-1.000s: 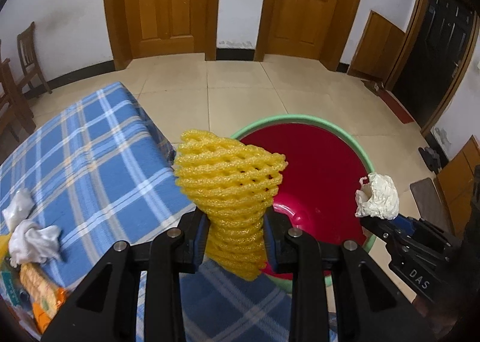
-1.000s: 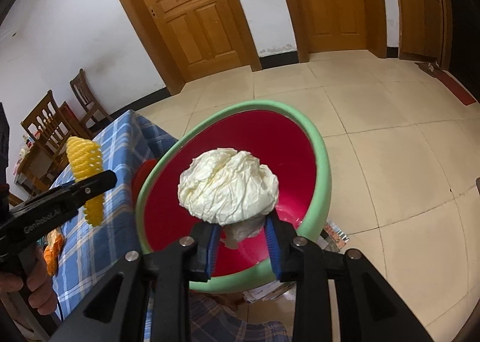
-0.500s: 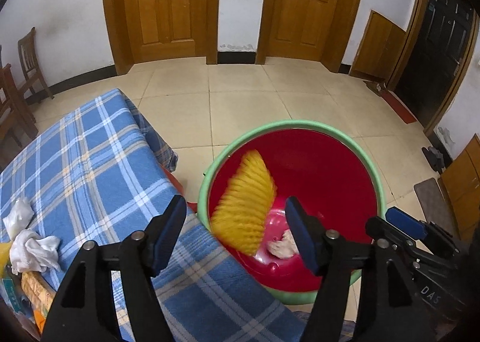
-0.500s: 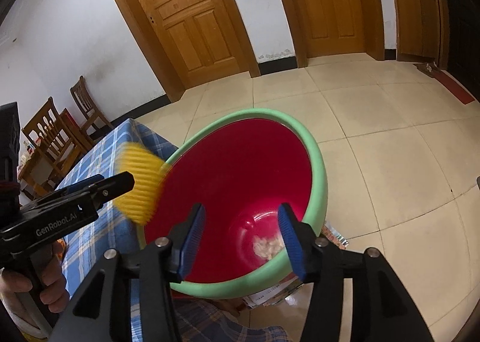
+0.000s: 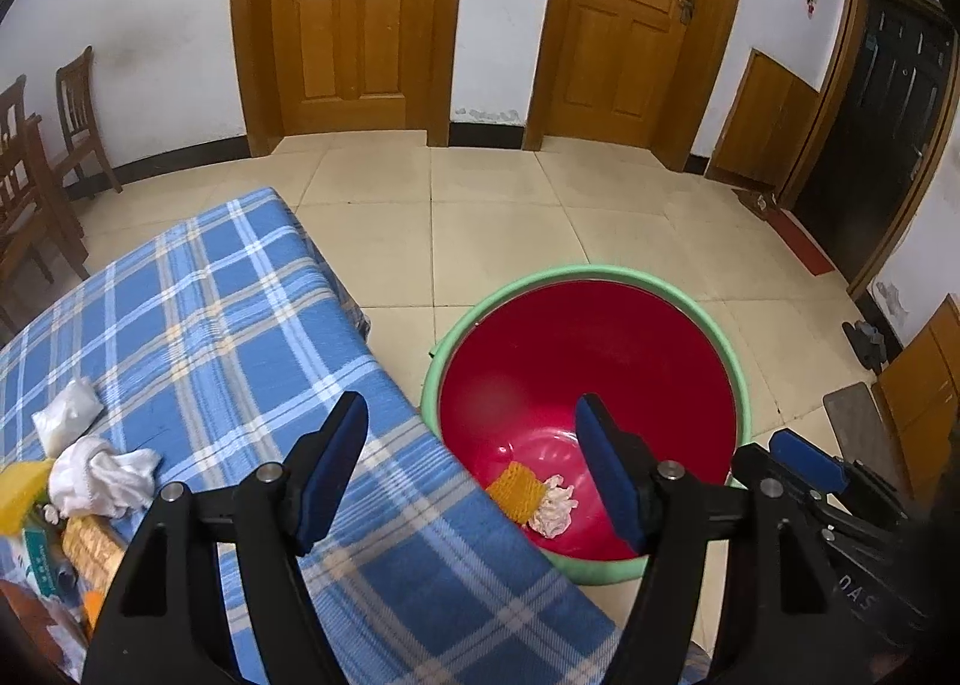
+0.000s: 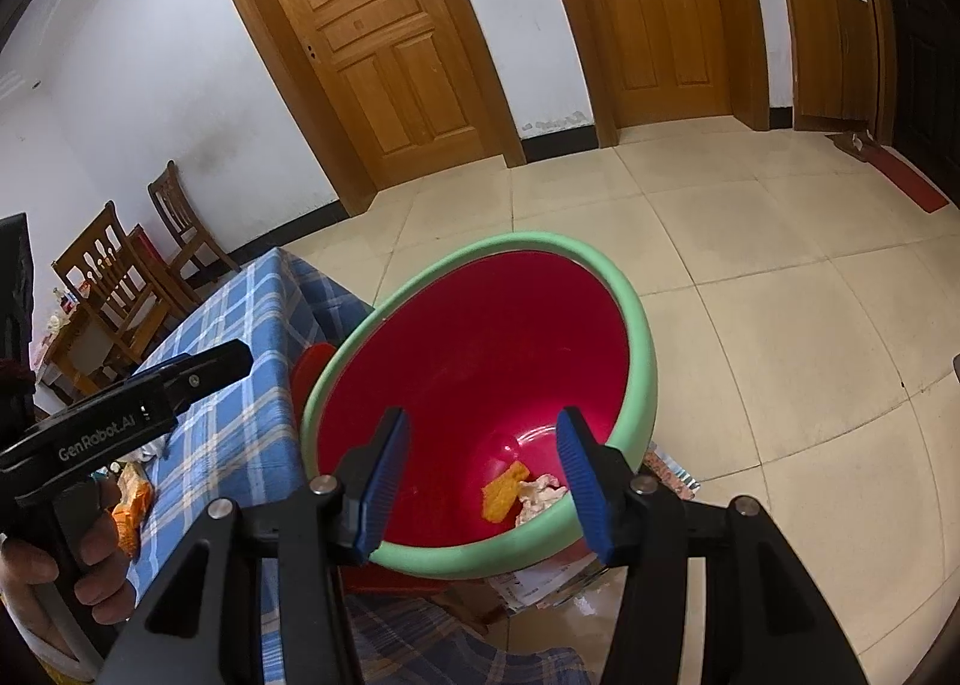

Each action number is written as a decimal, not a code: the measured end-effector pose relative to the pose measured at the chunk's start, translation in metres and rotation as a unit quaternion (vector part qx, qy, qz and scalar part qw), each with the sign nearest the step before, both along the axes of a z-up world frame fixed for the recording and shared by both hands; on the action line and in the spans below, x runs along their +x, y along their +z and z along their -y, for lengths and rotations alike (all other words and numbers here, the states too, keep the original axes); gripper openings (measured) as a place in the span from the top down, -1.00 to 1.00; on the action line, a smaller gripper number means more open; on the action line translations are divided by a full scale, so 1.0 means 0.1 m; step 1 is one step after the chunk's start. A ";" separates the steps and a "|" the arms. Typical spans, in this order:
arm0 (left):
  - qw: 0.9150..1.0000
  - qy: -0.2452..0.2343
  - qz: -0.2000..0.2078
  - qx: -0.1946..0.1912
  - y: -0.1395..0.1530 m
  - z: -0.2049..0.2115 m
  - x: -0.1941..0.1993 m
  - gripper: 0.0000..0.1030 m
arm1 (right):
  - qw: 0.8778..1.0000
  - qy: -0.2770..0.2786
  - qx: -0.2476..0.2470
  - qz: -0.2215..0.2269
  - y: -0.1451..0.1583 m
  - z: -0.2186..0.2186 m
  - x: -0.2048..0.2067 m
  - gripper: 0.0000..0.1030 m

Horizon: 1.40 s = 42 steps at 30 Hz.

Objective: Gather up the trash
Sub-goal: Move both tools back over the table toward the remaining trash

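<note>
both grippers are hanging over the red bin with the green rim and neither one has anything in it. left gripper has its jaws spread wide, blue pads well apart, nothing between them, and it sits above the edge where the blue plaid tablecloth meets the bin. right gripper is the same deal, jaws wide apart and empty, pointed down into the bin from the other side. down at the bottom of the bin there's the yellow foam fruit net lying right next to the crumpled white tissue, the two touching or near enough. you can see the same pair from the right wrist view, net on the left and tissue on the right, close to the near wall. more trash sits on the table at the left: a white cloth wad, a small white packet just behind it, a yellow foam piece at the frame edge, and some snack wrappers near the bottom corner, kinda hard to make out. from the right wrist view the person's left hand is wrapped round the left gripper's handle, with an orange snack bag on the cloth just beside it. the bin stands on a tiled floor right up against the table.
</note>
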<state>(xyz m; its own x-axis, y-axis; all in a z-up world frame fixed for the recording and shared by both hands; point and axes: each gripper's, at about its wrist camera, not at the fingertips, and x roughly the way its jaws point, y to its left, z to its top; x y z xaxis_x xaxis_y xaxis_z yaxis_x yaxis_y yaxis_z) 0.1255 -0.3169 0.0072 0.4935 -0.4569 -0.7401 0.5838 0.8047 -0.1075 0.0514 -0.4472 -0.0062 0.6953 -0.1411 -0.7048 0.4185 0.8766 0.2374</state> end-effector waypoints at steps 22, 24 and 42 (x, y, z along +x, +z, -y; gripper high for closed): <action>0.995 0.091 0.013 -0.023 0.24 -1.03 -0.18 -0.39 | 0.999 0.047 -0.004 0.021 0.28 -0.63 -0.09 -0.06; 0.994 0.102 0.014 -0.025 0.26 -1.15 -0.21 -0.39 | 0.998 0.057 -0.002 0.023 0.30 -0.72 -0.08 -0.06; 0.978 0.209 0.020 -0.012 0.25 -2.35 -0.26 -0.42 | 0.991 0.132 0.008 0.020 0.33 -1.49 0.13 -0.08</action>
<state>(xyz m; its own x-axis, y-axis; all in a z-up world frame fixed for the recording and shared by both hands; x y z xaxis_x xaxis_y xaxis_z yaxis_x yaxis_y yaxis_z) 0.0997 -0.0817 0.0321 0.6696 -0.2263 -0.7074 0.2081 0.9715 -0.1138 0.0643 -0.2983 0.0270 0.7340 0.0605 -0.6765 0.1655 0.9501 0.2645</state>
